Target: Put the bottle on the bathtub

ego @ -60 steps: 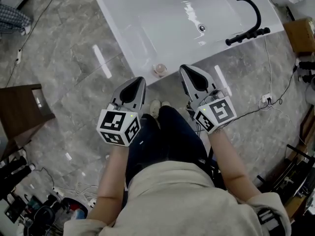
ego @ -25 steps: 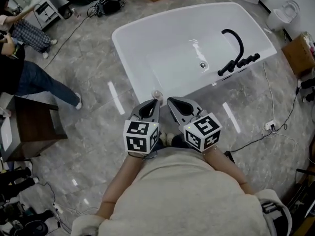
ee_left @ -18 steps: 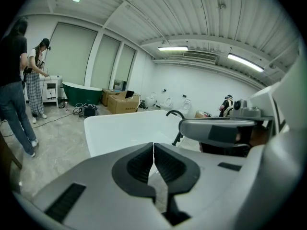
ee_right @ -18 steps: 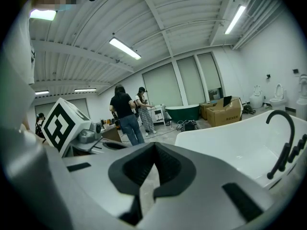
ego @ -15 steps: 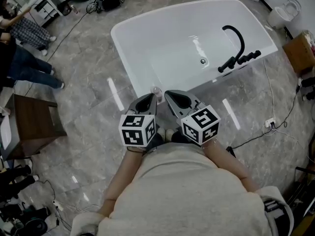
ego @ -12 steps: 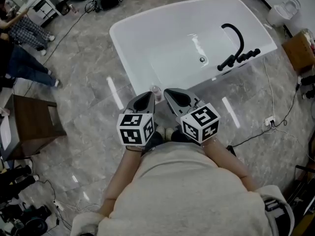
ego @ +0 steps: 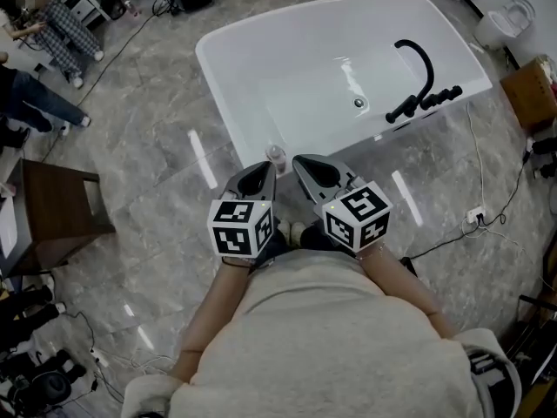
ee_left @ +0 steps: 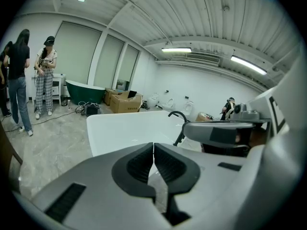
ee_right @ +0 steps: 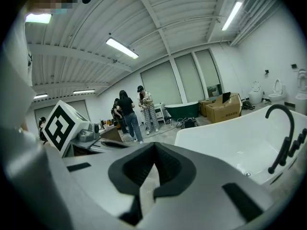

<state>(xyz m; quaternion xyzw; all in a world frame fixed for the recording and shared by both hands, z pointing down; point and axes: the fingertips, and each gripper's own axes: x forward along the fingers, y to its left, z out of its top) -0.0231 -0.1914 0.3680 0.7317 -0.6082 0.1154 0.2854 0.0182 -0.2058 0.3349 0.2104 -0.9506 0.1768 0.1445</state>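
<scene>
A small clear bottle stands upright on the near rim of the white bathtub, close to its corner. My left gripper hovers just below the bottle, apart from it, shut with nothing between its jaws. My right gripper sits beside it to the right, also shut and empty. In the left gripper view the closed tips point at the bathtub. In the right gripper view the shut tips face the bathtub. Neither gripper view shows the bottle.
A black curved faucet stands on the tub's right rim. A wooden stool is at the left, and people stand at the upper left. Cables run over the grey floor at the right, near a cardboard box.
Since the earliest frame the view has pulled back and both grippers have drawn close together near the bottle. Over the last second they barely shift. The people at the left have walked.
</scene>
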